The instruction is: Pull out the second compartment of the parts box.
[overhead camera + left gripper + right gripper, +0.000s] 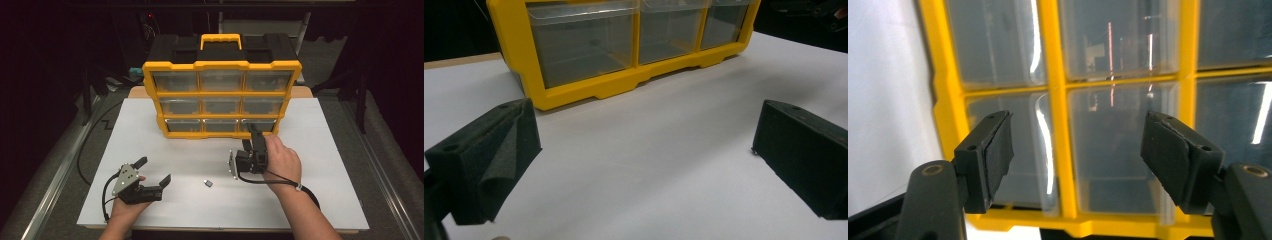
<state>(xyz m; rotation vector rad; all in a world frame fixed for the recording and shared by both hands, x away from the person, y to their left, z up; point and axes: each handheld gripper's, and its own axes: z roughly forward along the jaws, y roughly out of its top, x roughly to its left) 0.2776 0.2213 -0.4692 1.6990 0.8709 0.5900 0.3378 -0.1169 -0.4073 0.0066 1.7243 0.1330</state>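
The drawer cabinet (222, 97) stands upright at the far edge of the white table top (325, 165), across its middle, and blocks the way beyond it. Bare strips of table run along its left and right sides to the far corners. The right gripper (255, 131) is close in front of the cabinet's bottom right drawer (260, 124), jaws apart with nothing between them. The left gripper (152, 169) sits near the front left corner, jaws spread wide. Between the two grippers lies a small dark piece (208, 183), with open table around it. The front right corner is free.
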